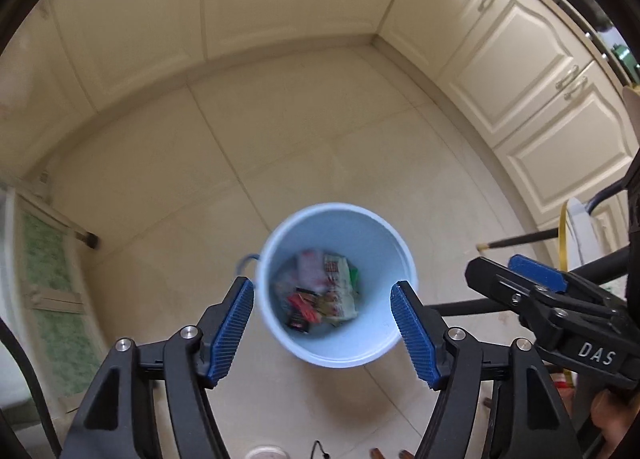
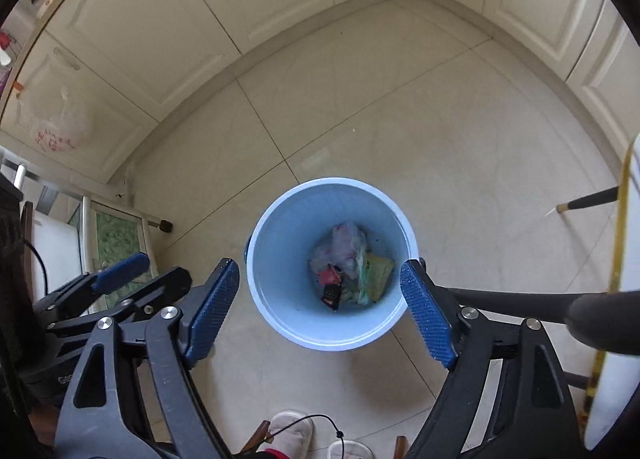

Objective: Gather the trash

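A light blue bin (image 1: pixel 380 343) stands on the tiled floor, seen from above in both wrist views. Crumpled wrappers and packets (image 1: pixel 324 291) lie at its bottom, and the same trash (image 2: pixel 350 269) shows in the right wrist view. My left gripper (image 1: pixel 322 297) hangs open above the bin (image 2: pixel 280 299), nothing between its blue pads (image 1: pixel 230 333). My right gripper (image 2: pixel 320 283) is also open over the bin with empty jaws. Each gripper shows at the other view's edge: the right gripper (image 1: pixel 532 277), the left gripper (image 2: pixel 120 269).
Cream cabinet doors (image 1: pixel 532 71) line the far and side walls. A dark table or chair leg (image 2: pixel 588 199) stands at right, a glass-fronted unit (image 2: pixel 116 235) at left. Slippered feet (image 2: pixel 292 435) show at the bottom edge. A plastic bag (image 2: pixel 60 131) hangs on a cabinet.
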A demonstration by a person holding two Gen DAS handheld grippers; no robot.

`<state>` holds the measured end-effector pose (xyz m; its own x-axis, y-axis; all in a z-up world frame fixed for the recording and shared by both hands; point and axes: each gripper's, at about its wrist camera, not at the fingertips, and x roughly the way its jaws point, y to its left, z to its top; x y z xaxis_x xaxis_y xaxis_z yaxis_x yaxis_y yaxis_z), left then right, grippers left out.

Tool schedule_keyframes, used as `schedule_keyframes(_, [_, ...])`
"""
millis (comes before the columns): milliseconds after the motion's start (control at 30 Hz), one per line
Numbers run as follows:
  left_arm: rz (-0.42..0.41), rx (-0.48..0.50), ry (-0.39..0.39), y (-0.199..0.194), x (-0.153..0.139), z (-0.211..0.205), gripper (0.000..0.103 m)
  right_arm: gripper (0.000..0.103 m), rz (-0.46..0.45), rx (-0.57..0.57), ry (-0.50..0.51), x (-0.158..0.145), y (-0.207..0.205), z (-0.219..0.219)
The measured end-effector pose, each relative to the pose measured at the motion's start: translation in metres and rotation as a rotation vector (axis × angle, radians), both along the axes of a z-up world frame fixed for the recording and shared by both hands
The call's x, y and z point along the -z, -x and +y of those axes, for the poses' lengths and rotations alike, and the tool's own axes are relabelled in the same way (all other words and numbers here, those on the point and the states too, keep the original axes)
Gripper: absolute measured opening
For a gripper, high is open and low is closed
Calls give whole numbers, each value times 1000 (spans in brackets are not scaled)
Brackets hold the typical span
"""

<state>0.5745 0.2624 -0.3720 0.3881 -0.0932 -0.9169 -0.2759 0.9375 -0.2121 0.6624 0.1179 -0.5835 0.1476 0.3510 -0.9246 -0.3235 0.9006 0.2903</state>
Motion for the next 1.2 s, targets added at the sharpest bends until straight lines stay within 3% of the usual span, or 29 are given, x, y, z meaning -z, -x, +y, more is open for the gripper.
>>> schedule_keyframes(200, [-138, -68, -109, 48, -73, 6, 74, 83, -154, -65, 55, -71, 36, 25])
schedule_keyframes(367, [-301, -113, -204, 104, -147, -9, 81, 84, -352, -89, 31, -159, 88, 30])
schedule_keyframes(467, [-413, -92, -241, 132, -190, -31, 82, 87, -471, -64, 29, -212, 119, 17])
schedule_keyframes(533, [-490, -80, -256, 152, -219, -51, 83, 100, -552, -34, 22, -251, 144, 4])
schedule_keyframes(733, [-742, -9, -311, 221, -278, -132, 96, 103, -777, 60, 5, -353, 229, -56])
schedule_keyframes(900, [-870, 27, -330, 278, -301, -183, 102, 103, -934, 181, 68, -419, 296, -112])
schedule_keyframes(1000, [-944, 51, -354, 307, -314, -214, 102, 103, -994, 244, 55, -453, 330, -141])
schedule_keyframes(1067, [-979, 57, -363, 339, -303, -247, 102, 103, -1036, 278, 51, -474, 353, -157])
schedule_keyframes(1200, [-1056, 81, -346, 402, -287, -270, 102, 103, -1105, 339, 41, -509, 388, -187])
